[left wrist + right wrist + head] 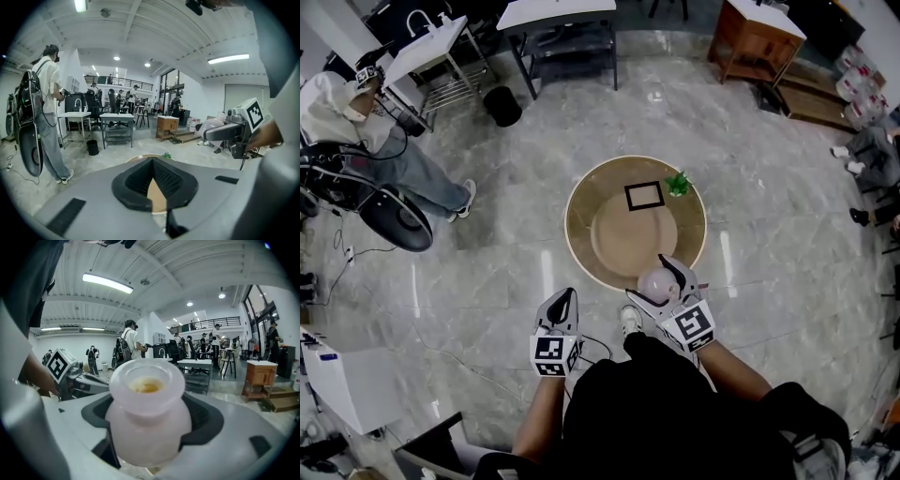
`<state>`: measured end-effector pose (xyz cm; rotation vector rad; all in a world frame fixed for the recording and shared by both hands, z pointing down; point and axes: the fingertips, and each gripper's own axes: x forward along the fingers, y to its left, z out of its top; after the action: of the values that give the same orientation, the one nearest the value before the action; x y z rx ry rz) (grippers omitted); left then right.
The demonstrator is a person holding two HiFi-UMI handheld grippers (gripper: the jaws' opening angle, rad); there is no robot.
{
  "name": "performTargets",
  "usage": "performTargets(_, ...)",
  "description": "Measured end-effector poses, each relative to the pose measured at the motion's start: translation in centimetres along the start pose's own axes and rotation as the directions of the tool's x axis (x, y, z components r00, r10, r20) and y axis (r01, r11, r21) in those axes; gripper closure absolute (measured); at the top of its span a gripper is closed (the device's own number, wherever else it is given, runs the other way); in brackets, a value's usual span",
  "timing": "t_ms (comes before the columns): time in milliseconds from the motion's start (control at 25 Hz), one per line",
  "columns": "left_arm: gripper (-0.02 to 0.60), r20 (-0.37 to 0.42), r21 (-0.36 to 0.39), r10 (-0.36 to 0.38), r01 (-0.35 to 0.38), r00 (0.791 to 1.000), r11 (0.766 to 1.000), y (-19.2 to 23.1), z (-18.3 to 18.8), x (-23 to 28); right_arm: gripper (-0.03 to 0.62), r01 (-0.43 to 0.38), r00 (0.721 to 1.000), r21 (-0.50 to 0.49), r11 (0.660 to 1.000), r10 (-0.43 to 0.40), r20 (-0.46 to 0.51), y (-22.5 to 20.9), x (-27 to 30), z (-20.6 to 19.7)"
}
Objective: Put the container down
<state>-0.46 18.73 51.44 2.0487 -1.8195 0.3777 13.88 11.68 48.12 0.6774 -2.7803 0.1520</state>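
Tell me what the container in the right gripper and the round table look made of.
The container: frosted, translucent pale pink, either glass or plastic; something yellow shows dimly at its mouth. The round table: matte tan top with a pale edge, likely wood or laminate, though no grain is visible.

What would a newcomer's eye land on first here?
The pale pink container, clamped in the right gripper, fills that gripper's view and shows something yellowish in its mouth. In the head view it is over the near edge of the round table, which carries a black square frame and a small green plant at its far side. The left gripper hangs shut and empty, off the table.
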Motion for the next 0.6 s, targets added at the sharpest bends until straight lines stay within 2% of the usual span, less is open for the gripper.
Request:
performTargets(400,0.589,0.02,0.005,0.038,-0.038,0.999,0.999,2.7,2.9,4.1,0.177,0.023,0.999,0.026,0.999,-0.023,-0.023,-4.4,4.4,-0.1)
performTargets(600,0.589,0.027,-0.009,0.041,-0.041,0.999,0.999,5.9,3.5,7.3,0.178,0.033,0.999,0.055,0.998,-0.032,-0.029,-6.7,9.1,-0.3)
